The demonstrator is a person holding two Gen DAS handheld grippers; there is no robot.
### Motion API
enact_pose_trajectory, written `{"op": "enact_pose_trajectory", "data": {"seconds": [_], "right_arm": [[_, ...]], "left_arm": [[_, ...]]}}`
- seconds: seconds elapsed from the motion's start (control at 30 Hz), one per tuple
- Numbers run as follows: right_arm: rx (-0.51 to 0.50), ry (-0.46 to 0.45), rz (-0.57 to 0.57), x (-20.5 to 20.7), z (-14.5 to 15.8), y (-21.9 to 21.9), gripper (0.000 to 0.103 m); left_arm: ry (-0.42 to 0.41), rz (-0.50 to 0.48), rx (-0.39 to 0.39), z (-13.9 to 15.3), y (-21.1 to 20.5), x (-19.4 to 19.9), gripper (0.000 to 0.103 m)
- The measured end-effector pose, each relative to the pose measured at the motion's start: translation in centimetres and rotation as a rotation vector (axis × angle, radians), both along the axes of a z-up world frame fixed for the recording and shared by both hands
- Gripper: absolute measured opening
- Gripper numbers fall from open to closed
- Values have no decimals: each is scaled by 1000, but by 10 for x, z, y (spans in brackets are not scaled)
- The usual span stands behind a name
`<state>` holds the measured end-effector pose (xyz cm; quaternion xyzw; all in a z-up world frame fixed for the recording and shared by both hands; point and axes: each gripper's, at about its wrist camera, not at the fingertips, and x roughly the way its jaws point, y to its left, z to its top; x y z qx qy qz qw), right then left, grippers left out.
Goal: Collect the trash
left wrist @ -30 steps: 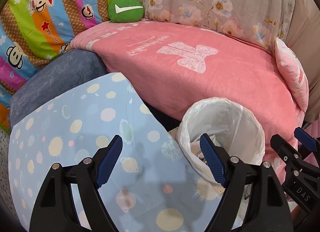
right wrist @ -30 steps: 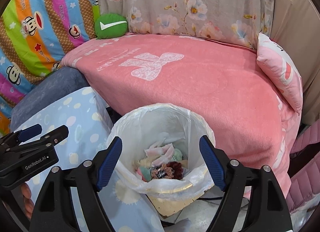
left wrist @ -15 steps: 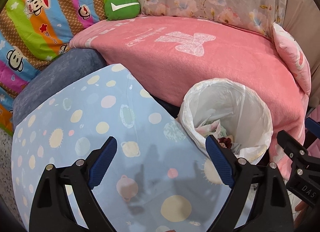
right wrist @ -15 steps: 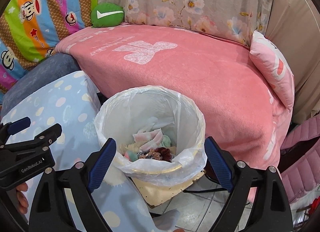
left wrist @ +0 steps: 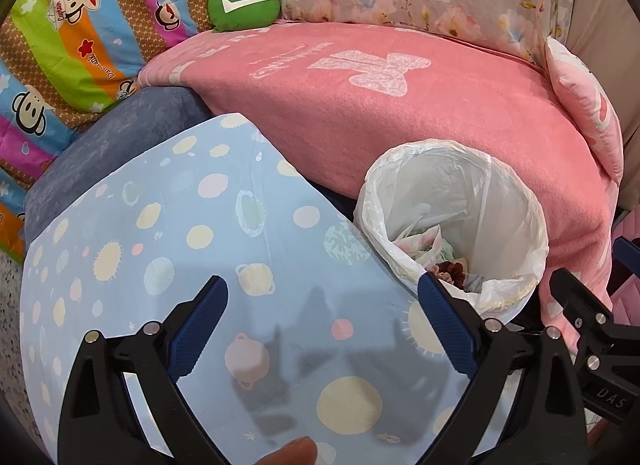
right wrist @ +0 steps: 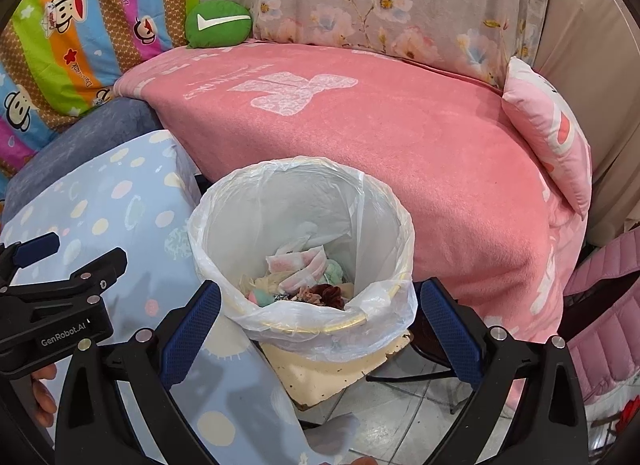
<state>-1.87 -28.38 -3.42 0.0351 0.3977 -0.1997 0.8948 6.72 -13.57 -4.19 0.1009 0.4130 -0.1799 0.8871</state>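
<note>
A trash bin lined with a white plastic bag [right wrist: 372, 209] stands between the blue table and the pink sofa; it also shows in the left wrist view [left wrist: 508, 193]. Crumpled tissues and scraps of trash [right wrist: 304, 281] lie at its bottom. My right gripper [right wrist: 318, 331] is open and empty, just above the bin's near rim. My left gripper [left wrist: 322, 325] is open and empty above the spotted blue tablecloth [left wrist: 168, 249], left of the bin. Each gripper shows in the other's view: the left one in the right wrist view [right wrist: 60, 277] and the right one in the left wrist view [left wrist: 592, 321].
A pink blanket [right wrist: 400, 137] covers the sofa behind the bin. A green cushion [right wrist: 218, 23], a pink pillow [right wrist: 548, 133] and a striped cartoon quilt [left wrist: 68, 37] lie around it. A grey-blue cushion [left wrist: 120, 133] sits behind the table. Tiled floor [right wrist: 400, 421] and a pink padded item [right wrist: 608, 329] are at lower right.
Both grippers have drawn back and up, so the bin and table now sit further away in both views. Both stay open and empty.
</note>
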Motion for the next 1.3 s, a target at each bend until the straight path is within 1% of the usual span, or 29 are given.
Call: {"op": "enact_pose_trajectory", "data": {"seconds": [0.3, 0.6, 1.07, 1.3], "right_arm": [[-5, 26, -12, -2, -9, -3, 96], [-11, 30, -15, -3, -10, -4, 96], [-14, 30, -13, -3, -10, -8, 96], [-16, 28, -16, -3, -9, -9, 96]], "left_arm": [[7, 14, 19, -6, -4, -2, 93], [14, 26, 23, -7, -6, -4, 93], [18, 40, 13, -6, -8, -6, 93], [25, 49, -4, -5, -7, -9, 93]]}}
